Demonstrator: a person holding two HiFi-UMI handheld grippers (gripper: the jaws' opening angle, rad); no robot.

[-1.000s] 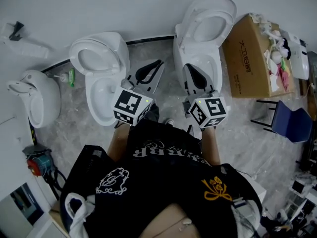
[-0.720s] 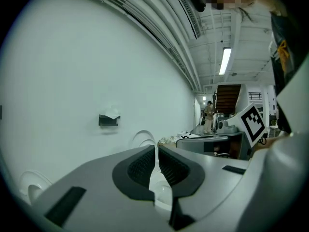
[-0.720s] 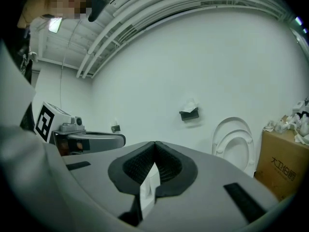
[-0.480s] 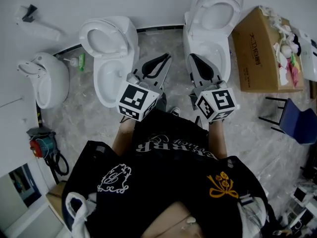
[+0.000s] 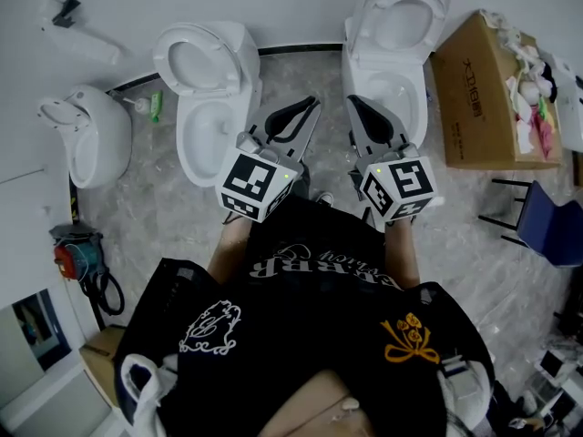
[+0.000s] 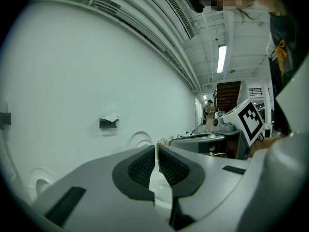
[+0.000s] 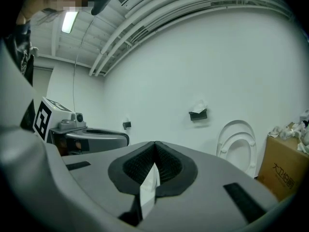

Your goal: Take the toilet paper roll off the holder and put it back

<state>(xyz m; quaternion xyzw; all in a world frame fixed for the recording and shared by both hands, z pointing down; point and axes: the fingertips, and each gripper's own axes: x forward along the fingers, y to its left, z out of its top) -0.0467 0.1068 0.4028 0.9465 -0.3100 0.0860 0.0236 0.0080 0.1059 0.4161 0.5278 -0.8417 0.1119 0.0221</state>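
A black wall holder (image 7: 198, 114) with white paper sticking out of its top hangs on the white wall, right of centre in the right gripper view. A similar black holder with paper (image 6: 108, 122) shows on the wall in the left gripper view. Both are well ahead of the jaws. My left gripper (image 5: 314, 101) (image 6: 157, 145) is shut with nothing between its pads. My right gripper (image 5: 351, 98) (image 7: 155, 143) is shut and empty too. Both point roughly level toward the wall, side by side over the floor between two toilets.
A white toilet (image 5: 205, 89) stands front left and another (image 5: 392, 44) front right, lids up. A smaller white fixture (image 5: 82, 135) is at far left. A cardboard box (image 5: 487, 89) and blue chair (image 5: 547, 230) are at right, and a red tool (image 5: 73, 258) lies at left.
Both grippers have moved forward toward the wall and toilets, still side by side. Their jaws stay shut and empty.
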